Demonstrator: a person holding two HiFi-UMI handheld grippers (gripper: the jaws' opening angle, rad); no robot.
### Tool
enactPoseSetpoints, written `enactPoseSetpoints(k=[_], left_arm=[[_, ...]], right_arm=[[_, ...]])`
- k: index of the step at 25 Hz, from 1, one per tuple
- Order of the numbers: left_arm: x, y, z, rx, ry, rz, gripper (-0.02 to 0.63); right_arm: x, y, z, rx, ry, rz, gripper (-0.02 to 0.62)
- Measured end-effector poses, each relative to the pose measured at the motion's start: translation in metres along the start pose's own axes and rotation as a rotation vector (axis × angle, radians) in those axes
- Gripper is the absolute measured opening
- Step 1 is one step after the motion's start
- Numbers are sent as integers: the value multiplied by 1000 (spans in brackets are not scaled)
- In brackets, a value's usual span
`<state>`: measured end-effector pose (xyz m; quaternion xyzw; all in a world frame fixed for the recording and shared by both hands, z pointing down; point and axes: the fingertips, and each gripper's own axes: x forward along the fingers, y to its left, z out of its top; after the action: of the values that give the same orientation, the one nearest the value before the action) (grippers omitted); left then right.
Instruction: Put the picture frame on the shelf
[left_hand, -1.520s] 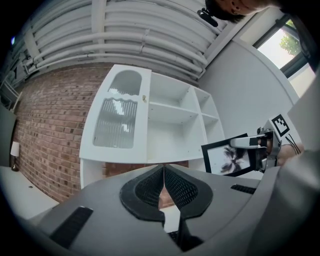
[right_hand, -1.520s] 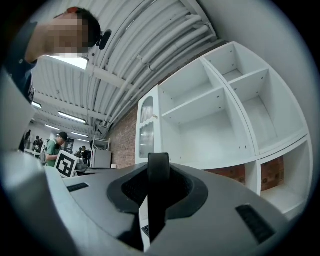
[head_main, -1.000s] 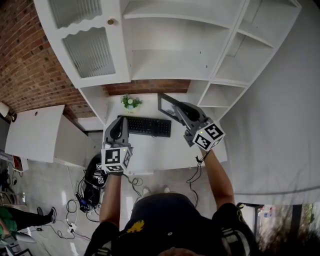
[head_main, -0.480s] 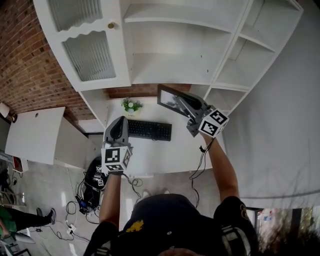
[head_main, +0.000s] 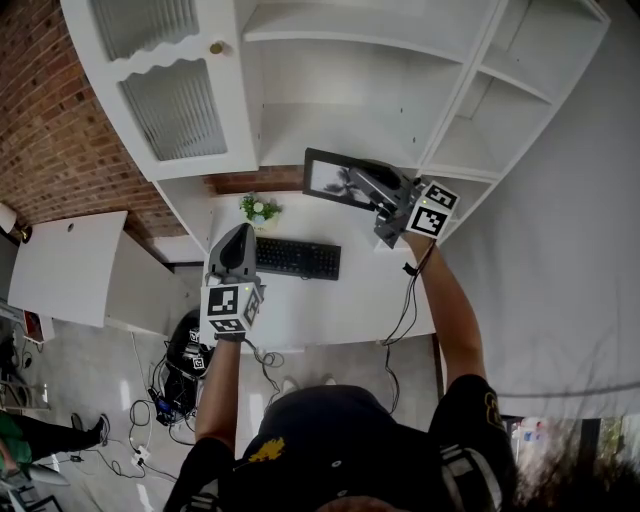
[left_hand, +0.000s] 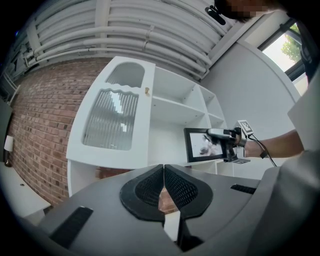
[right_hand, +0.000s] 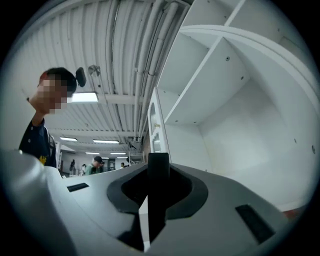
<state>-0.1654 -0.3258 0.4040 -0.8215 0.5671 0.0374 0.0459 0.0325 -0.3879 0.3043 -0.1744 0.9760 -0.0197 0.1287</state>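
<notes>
My right gripper (head_main: 388, 196) is shut on the right edge of the black picture frame (head_main: 335, 180) and holds it up in front of the lower opening of the white shelf unit (head_main: 340, 130). In the right gripper view the picture frame (right_hand: 158, 167) stands edge-on between the jaws of that gripper (right_hand: 158, 186), with the shelf compartment (right_hand: 240, 125) just ahead. My left gripper (head_main: 238, 235) hangs over the desk, shut and empty. Its view shows the shut jaws of the left gripper (left_hand: 163, 175), and beyond them the frame (left_hand: 202, 145) held before the shelf.
A black keyboard (head_main: 297, 258) and a small potted plant (head_main: 259, 208) lie on the white desk (head_main: 330, 300) below the shelves. A cabinet door with ribbed glass (head_main: 170, 100) stands left of the opening. A brick wall (head_main: 50, 130) is further left.
My right gripper has risen from over the desk toward the shelf opening, and the frame has turned so its picture faces up. My left gripper has hardly moved.
</notes>
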Motion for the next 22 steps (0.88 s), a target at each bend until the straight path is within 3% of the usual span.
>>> enactPoseSetpoints(k=[5, 22], left_arm=[[1, -1, -4, -3, 10, 1, 23], [17, -26, -4, 9, 17, -33, 23]], right_arm=[[6, -11, 9, 40, -1, 84, 61], [44, -63, 32, 78, 70, 238, 61]])
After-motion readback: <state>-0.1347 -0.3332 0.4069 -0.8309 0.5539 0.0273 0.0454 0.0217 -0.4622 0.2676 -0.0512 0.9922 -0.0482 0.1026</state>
